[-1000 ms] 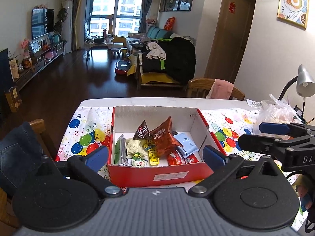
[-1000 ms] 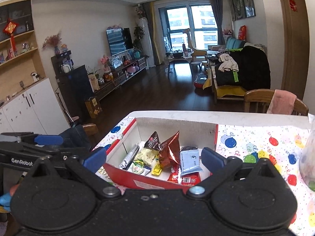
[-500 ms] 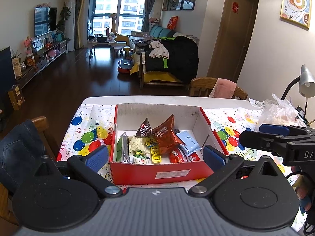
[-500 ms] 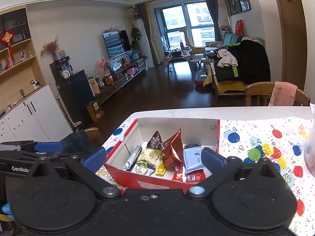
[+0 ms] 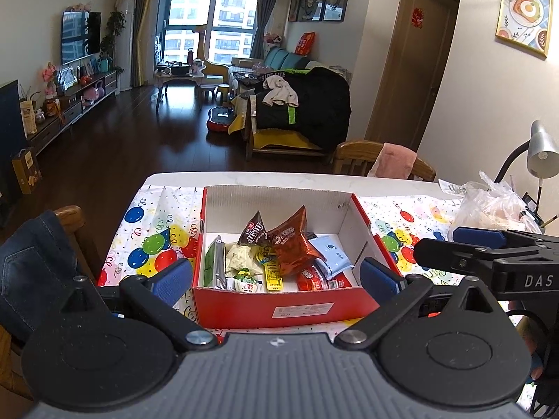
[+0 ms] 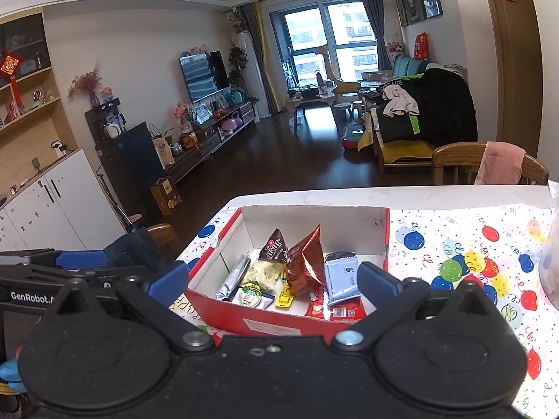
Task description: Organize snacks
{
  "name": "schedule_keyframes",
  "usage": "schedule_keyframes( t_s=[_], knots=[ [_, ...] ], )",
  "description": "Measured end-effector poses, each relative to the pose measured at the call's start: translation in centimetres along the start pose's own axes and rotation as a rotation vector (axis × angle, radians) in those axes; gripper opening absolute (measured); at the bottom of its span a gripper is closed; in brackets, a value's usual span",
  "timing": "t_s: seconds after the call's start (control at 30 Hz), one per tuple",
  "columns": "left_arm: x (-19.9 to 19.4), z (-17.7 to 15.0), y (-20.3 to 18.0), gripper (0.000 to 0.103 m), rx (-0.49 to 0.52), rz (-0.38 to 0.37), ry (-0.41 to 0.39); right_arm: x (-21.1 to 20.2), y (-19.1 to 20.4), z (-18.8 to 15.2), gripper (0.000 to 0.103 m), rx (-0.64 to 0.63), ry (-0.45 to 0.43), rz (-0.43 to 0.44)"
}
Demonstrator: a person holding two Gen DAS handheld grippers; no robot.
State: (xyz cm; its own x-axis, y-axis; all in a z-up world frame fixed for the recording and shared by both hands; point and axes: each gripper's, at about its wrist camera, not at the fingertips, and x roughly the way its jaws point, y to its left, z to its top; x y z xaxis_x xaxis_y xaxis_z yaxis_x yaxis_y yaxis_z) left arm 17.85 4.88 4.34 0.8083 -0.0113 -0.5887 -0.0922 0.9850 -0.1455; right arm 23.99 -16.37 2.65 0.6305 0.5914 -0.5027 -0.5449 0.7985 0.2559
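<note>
A red cardboard box [image 5: 279,305] with a white inside stands on the balloon-print tablecloth [image 5: 153,241]. It holds several snack packs, among them a red Oreo bag [image 5: 290,244], a brown bag [image 5: 253,232] and a pale blue pack [image 5: 330,253]. The box also shows in the right wrist view [image 6: 279,321] with the Oreo bag [image 6: 305,262]. My left gripper [image 5: 277,276] is open and empty, held before the box's near wall. My right gripper [image 6: 274,279] is open and empty, just before the box's near right corner.
A clear plastic bag [image 5: 489,202] and a desk lamp [image 5: 539,153] stand at the table's right. Wooden chairs stand at the far side [image 5: 380,160] and at the left, draped with denim [image 5: 31,262]. The other gripper shows at the right edge [image 5: 489,255].
Both grippers have risen and drawn back a little, so the box sits slightly lower and farther in both views. Both stay open.
</note>
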Motion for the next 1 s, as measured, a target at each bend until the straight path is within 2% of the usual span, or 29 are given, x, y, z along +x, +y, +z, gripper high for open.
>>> schedule_keyframes(
  t_s=[0.37,1.0],
  knots=[
    [-0.6,0.3,0.0,0.103,-0.005,-0.008,-0.024,-0.2,0.7,0.1,0.103,-0.006,-0.011,0.006],
    [-1.3,0.2,0.4,0.103,0.005,-0.024,-0.021,-0.8,1.5,-0.1,0.103,0.003,-0.011,-0.003]
  ],
)
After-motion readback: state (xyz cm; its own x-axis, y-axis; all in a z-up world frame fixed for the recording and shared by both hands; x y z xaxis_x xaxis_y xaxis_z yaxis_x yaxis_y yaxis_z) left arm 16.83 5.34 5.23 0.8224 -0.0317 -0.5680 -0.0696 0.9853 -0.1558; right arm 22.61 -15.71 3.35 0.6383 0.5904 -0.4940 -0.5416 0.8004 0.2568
